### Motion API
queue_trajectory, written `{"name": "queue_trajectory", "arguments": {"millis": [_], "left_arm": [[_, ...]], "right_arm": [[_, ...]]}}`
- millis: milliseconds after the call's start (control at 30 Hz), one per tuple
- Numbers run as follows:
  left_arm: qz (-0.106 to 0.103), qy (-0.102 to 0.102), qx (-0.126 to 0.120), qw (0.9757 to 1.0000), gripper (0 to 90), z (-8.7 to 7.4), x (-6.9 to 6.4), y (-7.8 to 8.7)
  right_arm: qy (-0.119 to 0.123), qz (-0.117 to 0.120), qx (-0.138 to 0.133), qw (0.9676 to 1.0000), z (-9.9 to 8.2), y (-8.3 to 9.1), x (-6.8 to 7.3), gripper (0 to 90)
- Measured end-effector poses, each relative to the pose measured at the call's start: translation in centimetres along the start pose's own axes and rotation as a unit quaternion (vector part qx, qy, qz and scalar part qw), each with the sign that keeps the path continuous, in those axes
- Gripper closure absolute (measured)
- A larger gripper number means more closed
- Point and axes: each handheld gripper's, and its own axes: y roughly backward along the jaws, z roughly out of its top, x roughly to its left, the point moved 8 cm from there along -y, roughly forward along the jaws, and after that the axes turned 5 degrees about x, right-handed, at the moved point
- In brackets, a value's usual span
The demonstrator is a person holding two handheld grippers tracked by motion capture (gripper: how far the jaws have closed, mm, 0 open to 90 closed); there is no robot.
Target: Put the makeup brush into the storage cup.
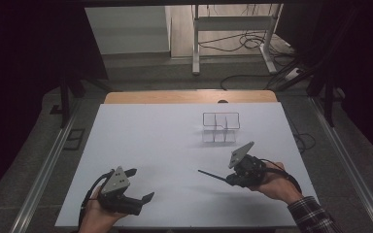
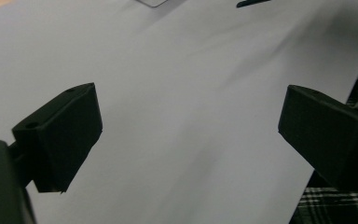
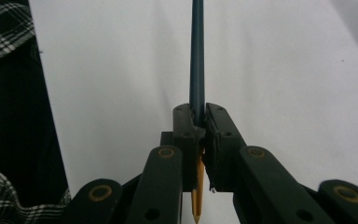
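Note:
A dark blue pencil (image 1: 211,175) sticks out leftward from my right gripper (image 1: 229,181), which is shut on it above the table's near right. In the right gripper view the jaws (image 3: 199,121) clamp the pencil (image 3: 197,56) near its sharpened yellow end, and the long shaft points away. My left gripper (image 1: 141,184) hovers over the near left of the white table (image 1: 150,136), open with nothing between its fingers. In the left gripper view its jaws (image 2: 191,126) stand wide apart over bare table. A clear divided holder (image 1: 220,127) stands at the middle back.
Wood shows along the table's far edge (image 1: 189,96). Beyond it are a metal stand (image 1: 233,29) and floor cables (image 1: 252,41). A plaid sleeve (image 1: 311,216) enters at the bottom right. Dark curtains flank both sides.

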Motion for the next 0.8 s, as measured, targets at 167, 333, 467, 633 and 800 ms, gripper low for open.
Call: {"name": "queue_trajectory", "arguments": {"millis": [167,333,467,633,800], "left_arm": [[-0.018,-0.017,0.008,0.9996,9.6,0.9,-0.5,-0.6],[-0.037,-0.044,0.024,0.998,10.9,2.0,-1.1,-1.5],[-0.05,-0.073,0.038,0.9954,11.4,3.0,-1.6,-2.3],[-0.051,-0.101,0.053,0.9921,16.1,4.0,-1.9,-3.5],[-0.062,-0.125,0.067,0.9879,21.1,4.8,-2.3,-4.7]], "right_arm": [[0.013,0.004,-0.004,0.9999,0.5,0.2,0.7,83.1],[0.021,0.011,-0.007,0.9997,1.0,0.2,1.3,83.1],[0.032,0.016,-0.008,0.9993,1.3,0.2,1.8,83.1],[0.04,0.023,-0.008,0.9989,1.6,0.0,2.4,83.0],[0.048,0.027,-0.007,0.9984,1.9,-0.1,2.8,83.0]]}}
